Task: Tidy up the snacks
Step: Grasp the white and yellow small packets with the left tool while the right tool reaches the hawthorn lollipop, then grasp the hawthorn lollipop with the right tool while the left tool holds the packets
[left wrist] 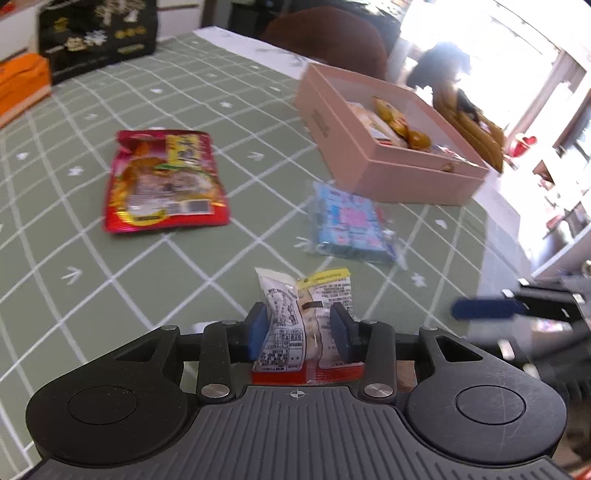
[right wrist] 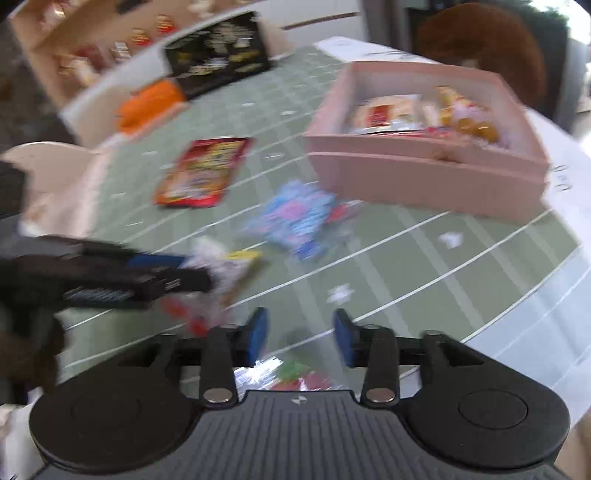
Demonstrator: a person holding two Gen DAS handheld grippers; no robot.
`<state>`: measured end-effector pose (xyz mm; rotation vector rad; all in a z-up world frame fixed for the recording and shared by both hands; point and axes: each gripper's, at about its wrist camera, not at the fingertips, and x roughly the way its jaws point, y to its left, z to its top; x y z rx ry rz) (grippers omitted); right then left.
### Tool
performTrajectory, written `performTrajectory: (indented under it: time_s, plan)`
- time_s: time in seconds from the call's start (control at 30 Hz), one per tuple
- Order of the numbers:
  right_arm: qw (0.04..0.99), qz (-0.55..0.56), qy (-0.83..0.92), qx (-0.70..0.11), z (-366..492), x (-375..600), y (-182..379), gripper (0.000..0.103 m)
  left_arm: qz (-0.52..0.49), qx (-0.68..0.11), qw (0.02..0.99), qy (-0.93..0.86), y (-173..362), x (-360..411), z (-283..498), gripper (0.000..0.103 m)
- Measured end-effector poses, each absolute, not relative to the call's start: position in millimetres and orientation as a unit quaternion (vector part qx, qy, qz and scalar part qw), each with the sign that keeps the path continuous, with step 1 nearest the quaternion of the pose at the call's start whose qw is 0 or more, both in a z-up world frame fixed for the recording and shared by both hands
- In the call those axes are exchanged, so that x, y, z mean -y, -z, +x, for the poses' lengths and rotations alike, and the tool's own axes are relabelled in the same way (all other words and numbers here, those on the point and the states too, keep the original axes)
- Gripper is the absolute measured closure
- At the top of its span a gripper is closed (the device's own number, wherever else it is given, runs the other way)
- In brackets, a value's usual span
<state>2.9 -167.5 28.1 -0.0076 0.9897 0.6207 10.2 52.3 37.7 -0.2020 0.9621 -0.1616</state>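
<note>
Snacks, loose on the green checked cloth (left wrist: 229, 122): two.
- One red pouch (left wrist: 164, 181), flat, left of centre, well apart from the box.
- One blue packet (left wrist: 351, 225), flat, just in front of the box's near wall.

Snacks, held: one.
- One white-and-yellow sachet (left wrist: 303, 325) with a red bottom edge, upright between the left gripper's (left wrist: 300, 330) blue pads (left wrist: 257, 330), both pressing its sides. In the right wrist view the same sachet (right wrist: 229, 269) shows blurred at the left gripper's (right wrist: 173, 271) tip.

Container: one pink box (left wrist: 402, 173), open, at the cloth's far right. It holds several wrapped snacks, yellow, white and red; blur prevents an exact count.

Grippers: two.
- Left: clamped on the sachet.
- Right gripper (right wrist: 301, 336): jaws apart, nothing between the pads. One crinkled clear wrapper (right wrist: 291, 376) with red and green lies on the cloth below it; whether it is touched cannot be told. One blue finger of the right gripper (left wrist: 484, 308) shows at the left view's right edge.

Background: one black printed bag (left wrist: 99, 33) and one orange box (left wrist: 22, 86) at the far left.
</note>
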Motion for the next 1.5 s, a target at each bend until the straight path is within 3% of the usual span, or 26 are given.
performTrajectory:
  time_s: [0.13, 0.33, 0.57, 0.7, 0.8, 0.93, 1.27, 1.4, 1.5]
  plan:
    - [0.826, -0.045, -0.327, -0.456, -21, 144, -27, 0.043, -0.105, -0.465, 0.878, 0.045, -39, -62, 10, 0.056]
    - [0.842, -0.134, -0.29, -0.434, -38, 123, -16, 0.043, -0.089, -0.435, 0.895, 0.034, -57, -57, -3, 0.06]
    - [0.863, -0.079, -0.212, -0.451, -6, 172, -16, 0.043, 0.002, -0.448, 0.893, 0.039, -48, -16, -5, 0.059]
    - [0.867, -0.064, -0.192, -0.455, -1, 190, -15, 0.042, 0.058, -0.446, 0.892, 0.05, -41, 2, -7, 0.039]
    - [0.869, -0.073, -0.185, -0.453, -2, 190, -14, 0.039, 0.043, -0.445, 0.893, 0.05, -42, 0, -6, 0.038]
    - [0.876, -0.09, -0.178, -0.439, -7, 187, -9, 0.026, 0.035, -0.441, 0.897, -0.005, -45, -13, -7, 0.045]
    - [0.875, -0.084, -0.182, -0.441, -6, 191, -7, 0.017, -0.006, -0.448, 0.894, -0.018, -43, -33, 7, 0.044]
    - [0.878, -0.077, -0.168, -0.442, -9, 190, -3, 0.004, -0.009, -0.443, 0.896, -0.035, -41, -35, 9, 0.044]
    - [0.874, -0.082, -0.172, -0.447, -11, 190, -2, 0.003, -0.012, -0.442, 0.896, -0.033, -40, -39, 9, 0.044]
